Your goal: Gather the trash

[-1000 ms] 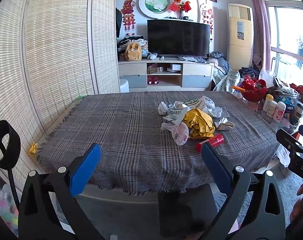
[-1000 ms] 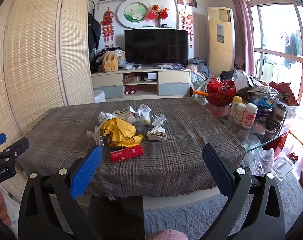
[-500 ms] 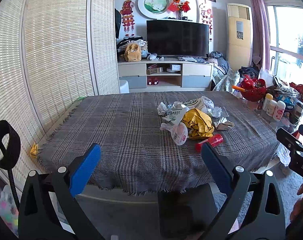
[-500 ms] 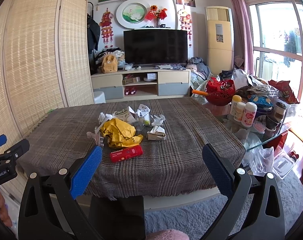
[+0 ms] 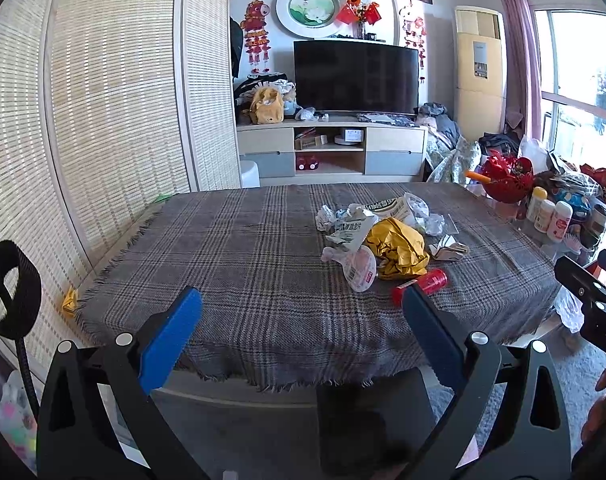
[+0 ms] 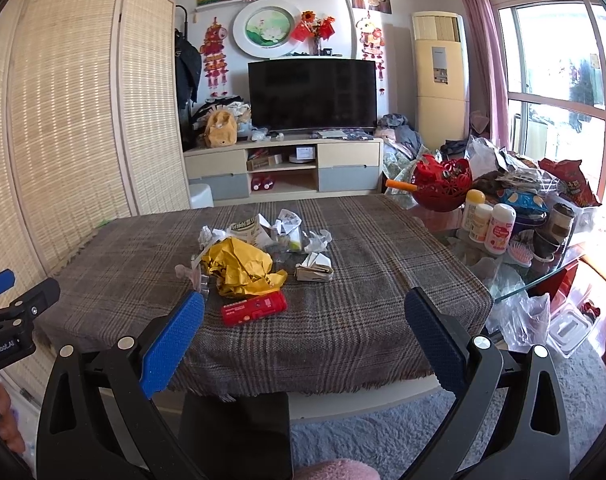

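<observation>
A heap of trash lies on the grey plaid tablecloth (image 5: 239, 264) (image 6: 363, 312): a crumpled yellow wrapper (image 5: 399, 248) (image 6: 241, 264), a red packet (image 5: 421, 285) (image 6: 255, 307), a clear plastic bag with red print (image 5: 359, 270), white crumpled paper (image 5: 349, 226) (image 6: 285, 222) and a folded scrap (image 5: 447, 246) (image 6: 313, 267). My left gripper (image 5: 301, 304) hangs open before the table's near edge, left of the heap. My right gripper (image 6: 303, 308) is open too, with the red packet seen between its blue fingers but farther off. Neither holds anything.
A glass side table at the right carries a red basket (image 6: 441, 186), white bottles (image 6: 489, 224) and snack bags. Bamboo screens (image 5: 103, 100) line the left. A TV stand (image 6: 283, 168) stands behind the table. A dark stool (image 6: 235, 432) sits under the near edge.
Both views have tilted slightly downward, so the room sits a little higher in frame. The trash and both grippers' openings are unchanged.
</observation>
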Demonstrator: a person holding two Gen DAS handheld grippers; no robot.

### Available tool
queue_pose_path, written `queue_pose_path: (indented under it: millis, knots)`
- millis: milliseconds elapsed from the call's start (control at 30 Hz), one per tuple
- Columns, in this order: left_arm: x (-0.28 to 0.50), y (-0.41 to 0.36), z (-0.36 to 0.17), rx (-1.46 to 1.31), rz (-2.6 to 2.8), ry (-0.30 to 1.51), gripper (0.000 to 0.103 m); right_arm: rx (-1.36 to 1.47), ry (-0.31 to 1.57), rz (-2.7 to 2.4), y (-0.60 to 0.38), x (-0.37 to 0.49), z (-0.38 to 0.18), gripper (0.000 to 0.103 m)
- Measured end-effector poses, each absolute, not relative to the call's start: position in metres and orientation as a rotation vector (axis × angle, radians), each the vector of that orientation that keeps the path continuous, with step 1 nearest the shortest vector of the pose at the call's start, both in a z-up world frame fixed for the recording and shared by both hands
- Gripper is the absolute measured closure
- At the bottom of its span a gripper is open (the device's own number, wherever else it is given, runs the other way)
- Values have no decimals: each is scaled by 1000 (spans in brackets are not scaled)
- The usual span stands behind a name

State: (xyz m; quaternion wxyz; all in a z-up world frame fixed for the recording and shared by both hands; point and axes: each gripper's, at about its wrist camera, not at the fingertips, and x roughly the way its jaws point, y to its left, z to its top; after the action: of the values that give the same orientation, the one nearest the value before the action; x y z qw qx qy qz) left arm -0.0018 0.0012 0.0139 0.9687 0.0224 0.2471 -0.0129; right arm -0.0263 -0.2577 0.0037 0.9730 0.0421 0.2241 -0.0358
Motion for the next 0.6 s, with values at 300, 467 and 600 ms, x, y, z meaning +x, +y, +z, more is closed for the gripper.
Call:
queue_pose_path:
  millis: [300,467,600]
  knots:
    - [19,3,1,68,-52,546,8,147,514,-26,-274,-5,-14,3]
    - [38,-3,-14,77,-86,580,8,152,591,-40,-285,19,-35,3]
    - [58,-10,-29,91,-102,623,8,175,647,-44,-292,40,-53,3]
